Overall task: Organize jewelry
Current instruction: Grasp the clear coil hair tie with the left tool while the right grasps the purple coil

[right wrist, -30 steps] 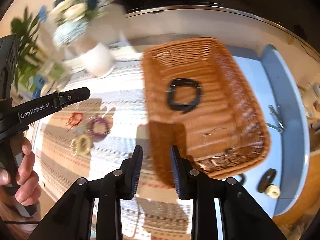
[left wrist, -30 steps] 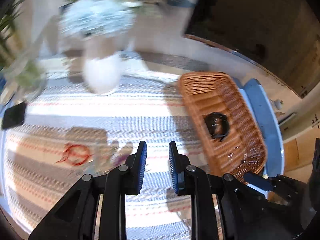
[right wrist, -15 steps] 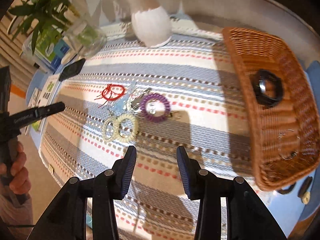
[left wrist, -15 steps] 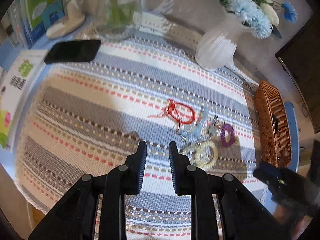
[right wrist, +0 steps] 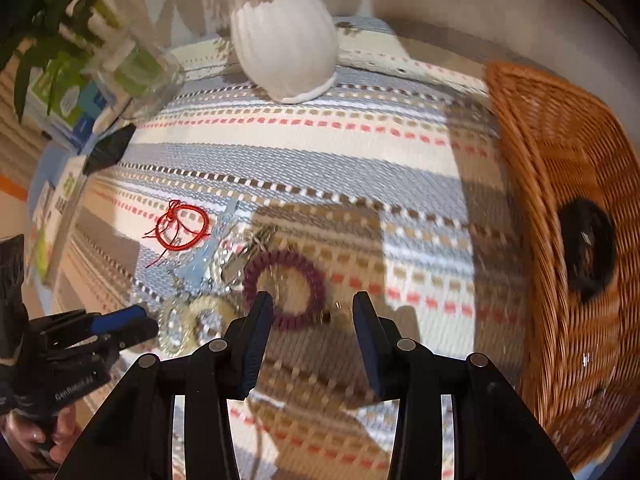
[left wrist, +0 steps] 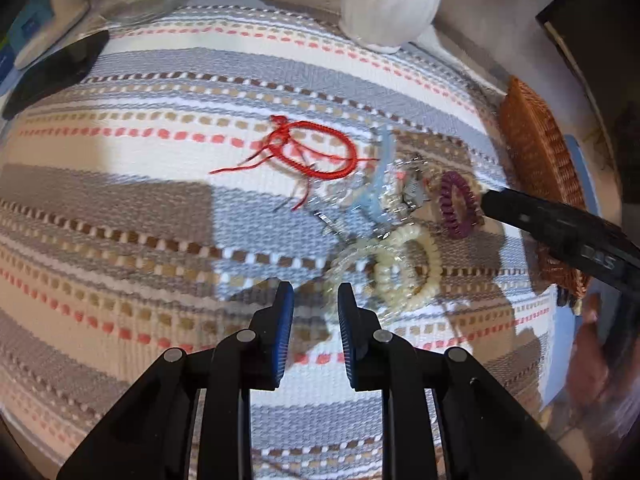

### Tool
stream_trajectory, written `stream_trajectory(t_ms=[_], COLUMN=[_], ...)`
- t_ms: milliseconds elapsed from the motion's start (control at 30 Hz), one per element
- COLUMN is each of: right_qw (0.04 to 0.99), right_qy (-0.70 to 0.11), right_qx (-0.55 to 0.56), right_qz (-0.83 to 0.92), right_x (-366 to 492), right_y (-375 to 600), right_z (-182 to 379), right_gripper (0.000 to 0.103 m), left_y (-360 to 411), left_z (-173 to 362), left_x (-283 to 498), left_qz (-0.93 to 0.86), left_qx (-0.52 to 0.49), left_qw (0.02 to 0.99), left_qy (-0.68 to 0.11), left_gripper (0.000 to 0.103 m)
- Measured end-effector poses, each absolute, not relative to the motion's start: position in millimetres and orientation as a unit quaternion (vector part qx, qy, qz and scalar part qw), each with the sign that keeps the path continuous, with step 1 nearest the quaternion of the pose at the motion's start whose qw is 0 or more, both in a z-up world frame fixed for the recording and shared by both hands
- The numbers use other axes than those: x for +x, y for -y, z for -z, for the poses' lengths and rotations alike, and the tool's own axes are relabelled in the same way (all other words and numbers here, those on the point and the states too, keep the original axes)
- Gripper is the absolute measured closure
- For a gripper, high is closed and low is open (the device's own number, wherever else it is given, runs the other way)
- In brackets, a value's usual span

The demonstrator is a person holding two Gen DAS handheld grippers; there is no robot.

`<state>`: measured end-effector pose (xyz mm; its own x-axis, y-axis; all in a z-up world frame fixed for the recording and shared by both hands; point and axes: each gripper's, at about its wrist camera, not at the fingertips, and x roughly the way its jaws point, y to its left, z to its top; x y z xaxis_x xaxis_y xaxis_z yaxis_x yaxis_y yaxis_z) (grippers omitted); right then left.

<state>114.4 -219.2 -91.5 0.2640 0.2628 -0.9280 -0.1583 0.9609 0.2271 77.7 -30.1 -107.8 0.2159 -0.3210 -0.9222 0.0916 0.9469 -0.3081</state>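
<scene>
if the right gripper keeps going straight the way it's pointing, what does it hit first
Probably the purple coiled hair tie on the striped woven mat. The right gripper has open, empty jaws; its left finger overlaps the tie's near edge. Depth is unclear, so it might meet bare mat just right of it.

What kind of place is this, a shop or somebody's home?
Most likely a home, on a table: a striped woven cloth, a white vase, a wicker basket and a potted plant beside the loose jewelry.

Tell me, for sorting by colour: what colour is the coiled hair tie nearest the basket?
Purple hair tie; clearest from the right wrist.
</scene>
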Motion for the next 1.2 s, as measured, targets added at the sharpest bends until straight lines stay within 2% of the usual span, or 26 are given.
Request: stream_trajectory(t_ms=[133, 500, 633, 700, 733, 900, 1200], right_qw=[0.792, 0.798, 0.8, 0.8, 0.8, 0.804, 0.818], right_qy=[-0.592, -0.578, -0.574, -0.575, -0.575, -0.568, -0.541], right_qx=[0.013, -0.075, -0.077, -0.066, -0.061, -0.026, 0.033], right_qz=[-0.146, -0.155, -0.158, -0.161, -0.162, -0.173, -0.191], right_x=[127, 129, 123, 121, 119, 110, 81], right_y=[208, 187, 186, 187, 188, 195, 213], right_z=[102, 115, 113, 111, 109, 90, 35], right_gripper=[0.064, 0.092, 0.093, 0.093, 0.093, 0.093, 0.093], left_y=[38, 56, 63, 66, 66, 64, 85], left_z=[107, 113, 116, 117, 117, 108, 53], left_x=[78, 85, 90, 93, 94, 87, 71], left_qz=[0.137, 0.14, 0.136, 0.135, 0.134, 0.118, 0.108], left_qx=[-0.078, -0.072, -0.064, -0.064, -0.068, -0.065, -0.025], left_qw=[0.779, 0.784, 0.792, 0.793, 0.791, 0.798, 0.832], left_qy=[-0.607, -0.6, -0.591, -0.591, -0.593, -0.587, -0.543], left_gripper=[0.082, 0.082, 0.082, 0.095, 0.096, 0.096, 0.096])
